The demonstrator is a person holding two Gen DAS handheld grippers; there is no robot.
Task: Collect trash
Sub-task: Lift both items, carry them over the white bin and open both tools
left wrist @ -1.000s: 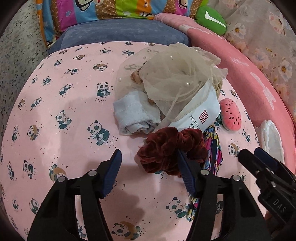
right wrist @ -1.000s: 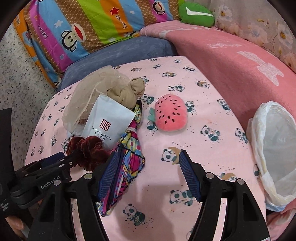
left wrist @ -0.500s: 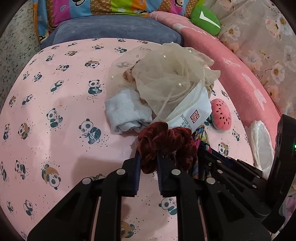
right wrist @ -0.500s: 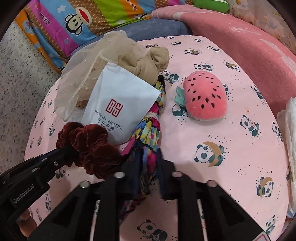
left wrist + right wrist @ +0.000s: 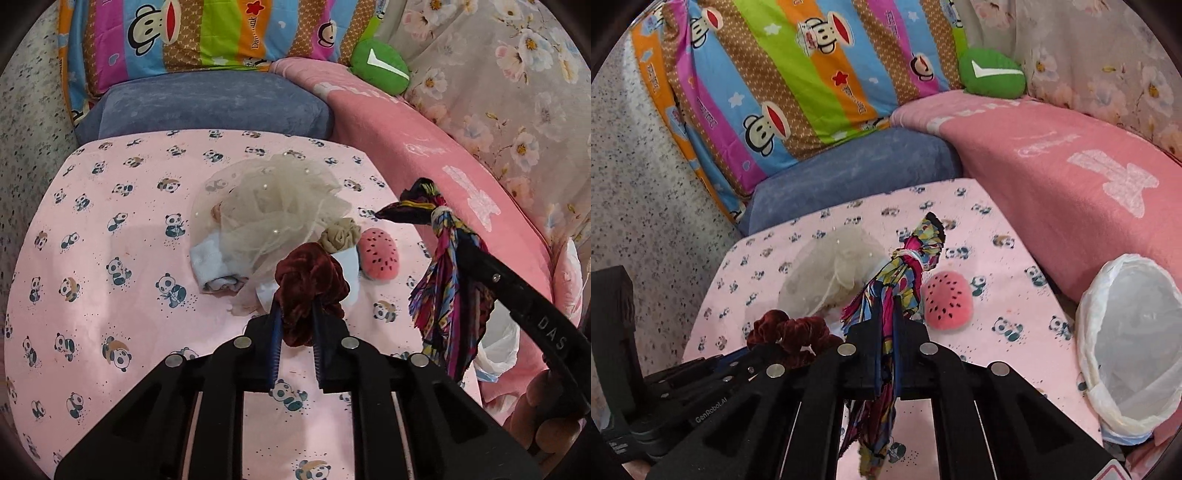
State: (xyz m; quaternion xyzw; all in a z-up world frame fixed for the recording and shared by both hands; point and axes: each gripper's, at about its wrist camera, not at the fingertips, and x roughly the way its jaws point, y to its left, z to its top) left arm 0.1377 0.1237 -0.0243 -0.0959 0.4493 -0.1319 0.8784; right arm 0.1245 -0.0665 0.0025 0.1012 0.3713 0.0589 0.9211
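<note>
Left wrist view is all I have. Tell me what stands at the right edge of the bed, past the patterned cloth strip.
Observer: A small bin lined with a white plastic bag stands there, mouth open; your view shows only a sliver of it.
Operator: Confirm the grip on that strip.
Observer: The right gripper has just closed on the multicoloured knotted cloth strip; its tail hangs below the jaws.
Operator: Report what is printed on the other tool.
Observer: "GenRobot.AI" is printed on the left gripper, which holds the dark red velvet scrunchie.
</note>
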